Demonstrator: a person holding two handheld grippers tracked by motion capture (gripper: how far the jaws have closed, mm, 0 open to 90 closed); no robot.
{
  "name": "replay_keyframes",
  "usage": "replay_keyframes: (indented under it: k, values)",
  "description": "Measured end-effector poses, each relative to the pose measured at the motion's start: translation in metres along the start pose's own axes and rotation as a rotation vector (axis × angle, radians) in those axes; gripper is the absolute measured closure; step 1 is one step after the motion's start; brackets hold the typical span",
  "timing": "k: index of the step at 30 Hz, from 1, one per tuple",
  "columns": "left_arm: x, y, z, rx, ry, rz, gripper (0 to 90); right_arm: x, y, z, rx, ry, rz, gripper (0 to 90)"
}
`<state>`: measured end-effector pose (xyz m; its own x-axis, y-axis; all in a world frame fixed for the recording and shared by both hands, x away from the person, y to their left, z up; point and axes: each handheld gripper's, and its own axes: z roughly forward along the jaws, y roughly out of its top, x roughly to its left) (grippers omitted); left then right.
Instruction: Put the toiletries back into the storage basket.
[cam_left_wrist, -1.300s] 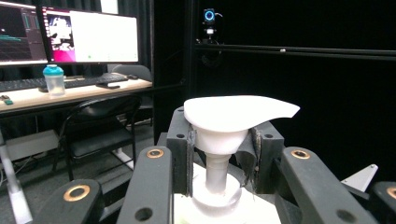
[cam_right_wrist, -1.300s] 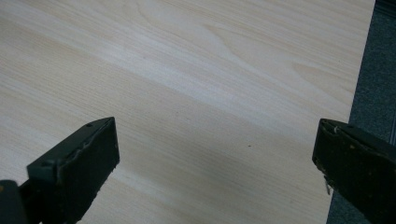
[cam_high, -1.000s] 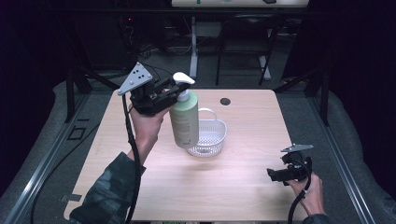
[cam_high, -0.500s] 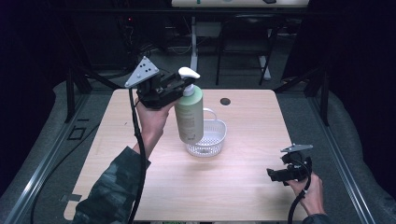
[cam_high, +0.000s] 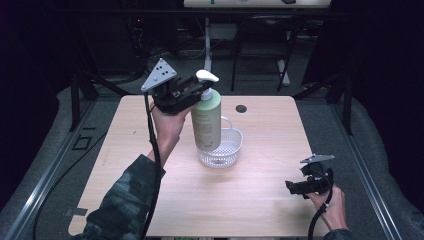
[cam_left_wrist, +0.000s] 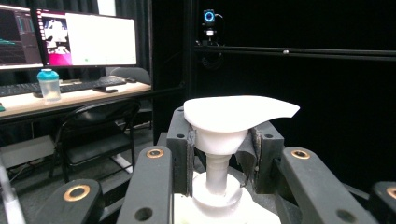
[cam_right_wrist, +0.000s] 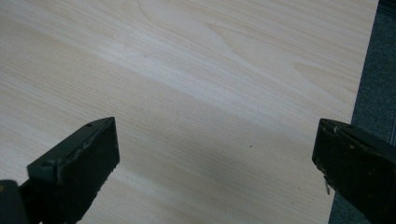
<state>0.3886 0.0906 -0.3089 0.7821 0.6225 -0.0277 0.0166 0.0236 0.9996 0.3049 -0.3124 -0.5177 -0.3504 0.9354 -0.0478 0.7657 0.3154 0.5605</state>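
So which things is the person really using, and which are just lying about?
In use:
- left claw, shut on the pump neck
- green pump bottle, held up in the air
- white basket, right by the bottle's base

Just lying about:
- right claw, open over bare table
- black disc

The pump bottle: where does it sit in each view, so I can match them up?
High view: the pump bottle hangs upper centre, its base over the white basket, held at the neck by the left gripper.
Left gripper view: its white pump head fills the centre, the neck clamped between the fingers.
Right gripper view: bare table, no bottle.
Shared landmark: the white pump head.
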Motion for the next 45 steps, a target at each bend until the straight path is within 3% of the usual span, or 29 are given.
replay_keyframes:
  k: [18,45]
  values:
    - [0.004,-0.009,0.016,0.015,0.001,0.012,67.1,0.001,0.000,0.001,0.005,0.003,-0.001,0.2]
    - [0.006,-0.032,0.036,0.031,0.002,-0.003,67.1,0.001,0.000,0.001,0.007,0.006,-0.006,0.4]
